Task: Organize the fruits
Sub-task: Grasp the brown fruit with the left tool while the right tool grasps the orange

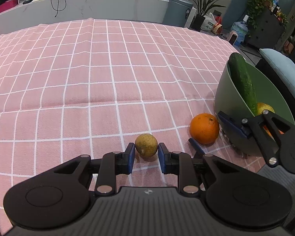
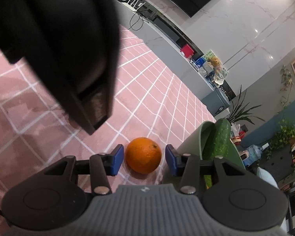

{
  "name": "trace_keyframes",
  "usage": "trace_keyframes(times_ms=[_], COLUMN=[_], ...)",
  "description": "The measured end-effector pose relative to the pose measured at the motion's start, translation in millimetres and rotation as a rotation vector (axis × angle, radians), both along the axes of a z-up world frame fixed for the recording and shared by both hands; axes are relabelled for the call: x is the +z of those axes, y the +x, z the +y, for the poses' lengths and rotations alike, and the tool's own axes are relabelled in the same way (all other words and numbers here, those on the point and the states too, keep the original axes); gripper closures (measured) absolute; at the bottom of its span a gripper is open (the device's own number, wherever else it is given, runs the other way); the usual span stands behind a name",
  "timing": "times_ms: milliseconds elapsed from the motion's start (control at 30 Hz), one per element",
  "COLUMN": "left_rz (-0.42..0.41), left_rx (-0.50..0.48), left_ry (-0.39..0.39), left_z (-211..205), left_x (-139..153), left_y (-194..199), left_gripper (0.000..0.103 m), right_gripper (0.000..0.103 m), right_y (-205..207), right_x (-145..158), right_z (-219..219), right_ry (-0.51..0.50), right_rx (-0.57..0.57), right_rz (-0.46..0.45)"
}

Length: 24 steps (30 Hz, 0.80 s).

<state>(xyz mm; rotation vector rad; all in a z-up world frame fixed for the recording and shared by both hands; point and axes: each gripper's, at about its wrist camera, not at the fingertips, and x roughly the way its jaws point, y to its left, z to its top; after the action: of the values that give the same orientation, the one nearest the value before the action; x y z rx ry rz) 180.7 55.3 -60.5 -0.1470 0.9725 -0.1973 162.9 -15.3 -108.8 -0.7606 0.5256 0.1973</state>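
the left tool (image 1: pixel 146 155) is spread, its blue pads on either side of a small yellow-brown fruit (image 1: pixel 146 145) lying on the pink checked cloth (image 1: pixel 88 78) of the surface, with thin gaps on both sides. the right tool (image 2: pixel 144 158) is also spread, its pads flanking an orange (image 2: pixel 144 155) without touching it. the orange sits just beside a green bowl (image 1: pixel 224 98) near the right edge of the surface. a cucumber (image 1: pixel 242 80) leans inside the bowl, over a yellow fruit (image 1: pixel 265 107).
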Motion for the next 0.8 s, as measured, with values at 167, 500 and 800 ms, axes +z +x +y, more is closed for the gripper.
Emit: trace_keyframes(times_ms=[167,500,800], left_rz=[0.001,-0.012,-0.035], left_rx=[-0.002,-0.004,0.048], left_ry=[0.002,0.007,-0.118], left_z=[-1,-2,11], left_x=[0,2,23], left_y=[0,-7,-16], left_gripper=[0.075,0.075,0.075], right_gripper=[0.065,0.069,0.069], right_y=[-2,-8,-27], right_x=[-7,8,54], right_z=[2,-8,-26], right_ry=[-0.052,0.032,0.19], right_rx=[0.007,0.018,0.063], right_rz=[-0.022,0.006,0.004])
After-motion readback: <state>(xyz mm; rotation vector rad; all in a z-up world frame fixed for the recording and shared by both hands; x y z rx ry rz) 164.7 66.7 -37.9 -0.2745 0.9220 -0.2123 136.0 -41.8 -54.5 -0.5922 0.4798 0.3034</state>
